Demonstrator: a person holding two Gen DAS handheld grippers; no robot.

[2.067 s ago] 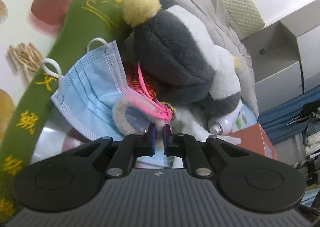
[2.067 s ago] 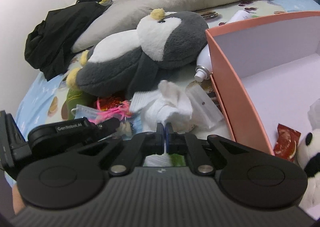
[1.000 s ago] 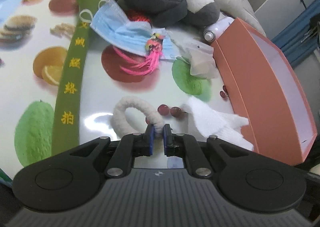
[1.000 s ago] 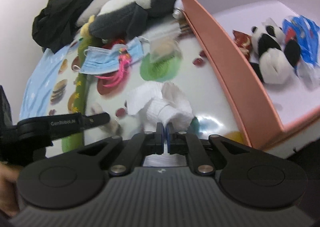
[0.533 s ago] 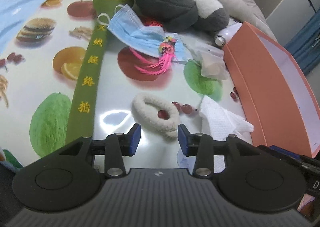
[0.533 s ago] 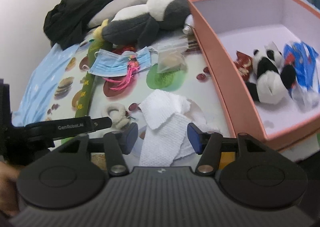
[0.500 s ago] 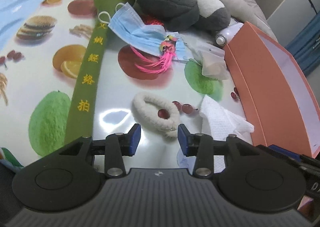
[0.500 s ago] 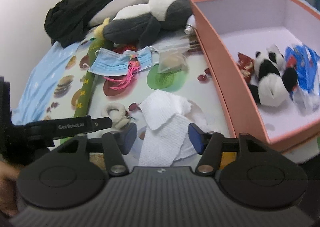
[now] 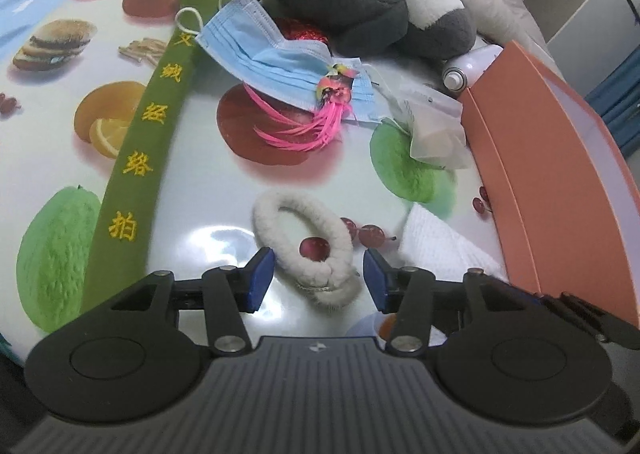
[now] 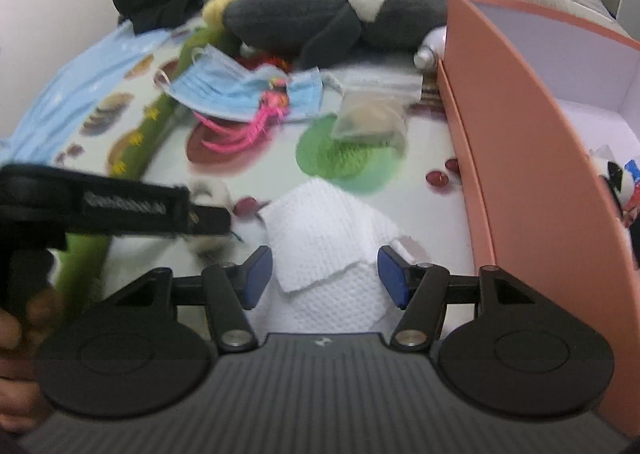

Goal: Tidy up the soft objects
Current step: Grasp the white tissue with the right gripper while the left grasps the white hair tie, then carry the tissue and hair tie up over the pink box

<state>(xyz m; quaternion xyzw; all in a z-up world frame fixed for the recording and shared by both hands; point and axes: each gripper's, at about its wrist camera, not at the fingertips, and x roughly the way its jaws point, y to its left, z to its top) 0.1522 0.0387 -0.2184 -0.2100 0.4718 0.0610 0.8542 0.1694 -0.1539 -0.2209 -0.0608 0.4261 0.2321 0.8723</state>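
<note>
Released since a second ago, fluffy ring [image 9: 304, 242] and white cloth [image 10: 332, 250] lie between each spread tool, left one widening.

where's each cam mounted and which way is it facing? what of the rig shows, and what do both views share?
Left wrist: sits on the left tongs, looking forward and down at the fruit-print tabletop; its blue-padded jaws are opening around a fluffy white fabric ring.
Right wrist: sits on the right tongs, facing down over a white textured paper towel beside the salmon-pink cardboard box; the left tongs and a hand show at left.
Shared: blue pleated face mask, grey-and-white plush penguin, green embroidered fabric strip, ring, towel, box.
</note>
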